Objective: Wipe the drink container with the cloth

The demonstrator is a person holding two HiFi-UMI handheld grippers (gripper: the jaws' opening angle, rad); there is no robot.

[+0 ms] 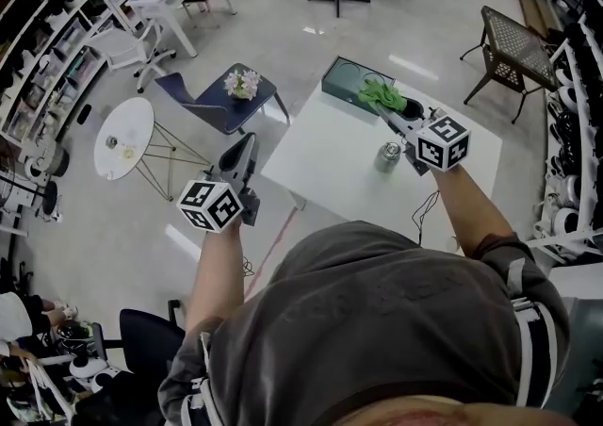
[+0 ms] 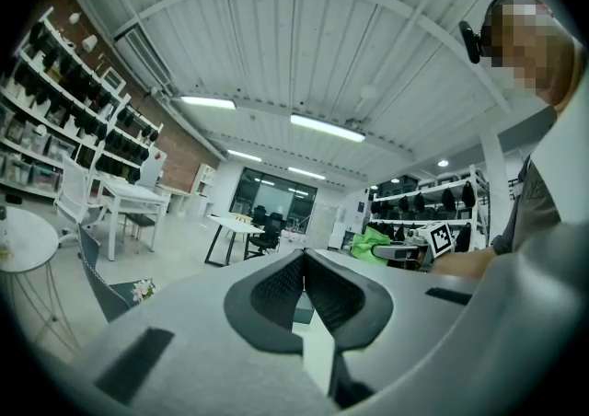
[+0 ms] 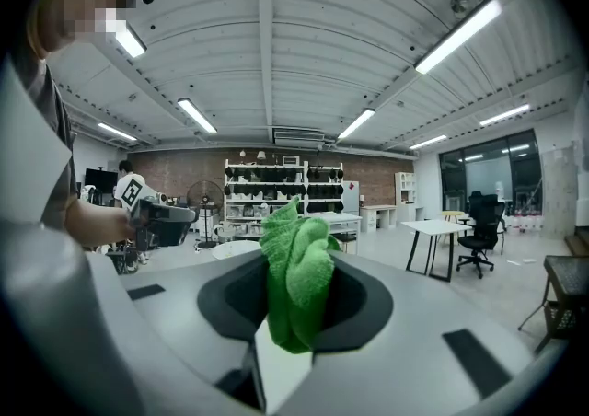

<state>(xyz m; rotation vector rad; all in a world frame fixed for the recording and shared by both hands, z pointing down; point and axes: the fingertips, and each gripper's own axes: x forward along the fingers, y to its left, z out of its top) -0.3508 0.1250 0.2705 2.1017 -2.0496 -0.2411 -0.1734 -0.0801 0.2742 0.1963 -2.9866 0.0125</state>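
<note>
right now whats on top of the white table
A metal drink container stands on the white table, a dark tray at its far edge. The right gripper and its green cloth cover part of the tray.

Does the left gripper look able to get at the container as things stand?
Probably yes. The left gripper is shut and empty, just off the table, and only bare tabletop lies between it and the container. The right gripper, holding the cloth, hangs close by and might crowd it.
</note>
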